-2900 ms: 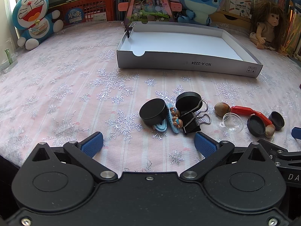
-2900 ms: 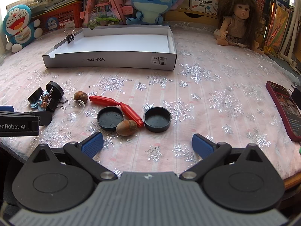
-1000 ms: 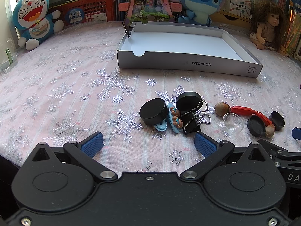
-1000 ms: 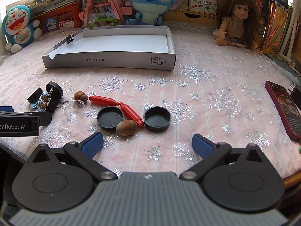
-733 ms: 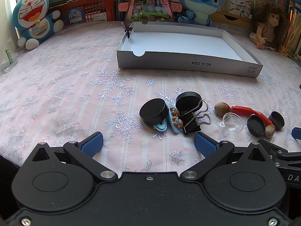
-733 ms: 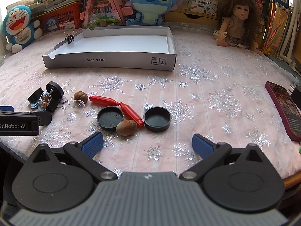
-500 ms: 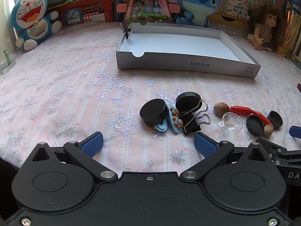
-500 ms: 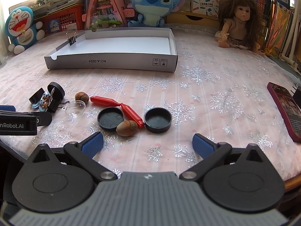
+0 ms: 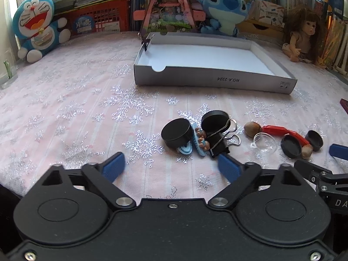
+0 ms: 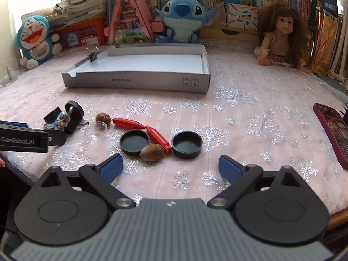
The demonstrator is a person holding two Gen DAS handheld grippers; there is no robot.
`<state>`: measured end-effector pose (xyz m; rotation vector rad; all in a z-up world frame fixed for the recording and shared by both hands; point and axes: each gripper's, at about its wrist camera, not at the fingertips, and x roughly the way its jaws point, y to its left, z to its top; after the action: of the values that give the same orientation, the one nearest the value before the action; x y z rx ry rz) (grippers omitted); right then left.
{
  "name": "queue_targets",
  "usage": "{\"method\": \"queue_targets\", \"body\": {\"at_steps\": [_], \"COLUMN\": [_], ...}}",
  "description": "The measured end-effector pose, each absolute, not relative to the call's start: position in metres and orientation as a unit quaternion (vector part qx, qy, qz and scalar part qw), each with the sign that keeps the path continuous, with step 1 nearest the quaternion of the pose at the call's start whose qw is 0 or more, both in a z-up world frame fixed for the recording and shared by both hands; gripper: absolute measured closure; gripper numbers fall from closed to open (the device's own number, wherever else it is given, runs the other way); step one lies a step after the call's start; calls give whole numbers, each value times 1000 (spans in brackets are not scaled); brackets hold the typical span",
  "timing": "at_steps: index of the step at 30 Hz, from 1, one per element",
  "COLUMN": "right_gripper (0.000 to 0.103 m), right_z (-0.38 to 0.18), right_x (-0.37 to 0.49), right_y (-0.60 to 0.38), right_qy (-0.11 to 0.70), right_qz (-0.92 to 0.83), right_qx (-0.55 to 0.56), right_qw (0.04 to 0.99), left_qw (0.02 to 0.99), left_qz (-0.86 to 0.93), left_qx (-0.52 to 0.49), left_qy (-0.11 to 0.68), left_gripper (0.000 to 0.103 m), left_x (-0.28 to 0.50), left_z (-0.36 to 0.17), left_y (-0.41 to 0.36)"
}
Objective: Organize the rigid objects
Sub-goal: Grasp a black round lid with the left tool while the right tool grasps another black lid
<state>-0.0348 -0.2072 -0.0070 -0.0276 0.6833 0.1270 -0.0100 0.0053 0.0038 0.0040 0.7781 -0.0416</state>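
My left gripper (image 9: 171,168) is open and empty, just short of a cluster: a black round cap (image 9: 177,132), a blue toy sandal (image 9: 199,142), a second black cap (image 9: 214,119) and a black binder clip (image 9: 219,144). My right gripper (image 10: 170,169) is open and empty, just short of two black lids (image 10: 134,141) (image 10: 187,144), an acorn (image 10: 151,152) and a red double-ended piece (image 10: 143,128). A second acorn (image 10: 103,116) and a clear dome (image 10: 95,129) lie left of them. The white box tray (image 10: 139,80) stands beyond.
A small binder clip (image 10: 93,55) is clipped on the tray's far left wall. Doraemon (image 9: 38,34) and Stitch (image 10: 182,21) plushes, a doll (image 10: 280,34), a red basket and books line the back. A dark red phone (image 10: 332,128) lies at the right edge.
Both cameras have shifted slightly, lifting and easing forward a little toward the objects. Nothing on the cloth has moved and both grippers stay open.
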Motion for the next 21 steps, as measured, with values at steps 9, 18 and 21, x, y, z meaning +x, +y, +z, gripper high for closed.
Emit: {"method": "queue_targets", "body": {"at_steps": [9,18,21], "right_gripper": [29,50,50], "right_z": [7,-1,-3], "right_x": [-39,-36,-35], "right_y": [-222,-226,-223], "right_qy": [287,305,306], "right_qz": [50,46,50], "right_qx": [-17,-28,-32], "right_qw": [957,951,950], "left_qw": [939,942,942], "left_qz": [-44,-50,-47], "left_qx": [21,27,16], "left_qy": [342,330,331], "left_gripper": [59,63,63], "left_x": [-15,-9,-4], "left_z": [19,18,16], "left_y": [7,10,11]}}
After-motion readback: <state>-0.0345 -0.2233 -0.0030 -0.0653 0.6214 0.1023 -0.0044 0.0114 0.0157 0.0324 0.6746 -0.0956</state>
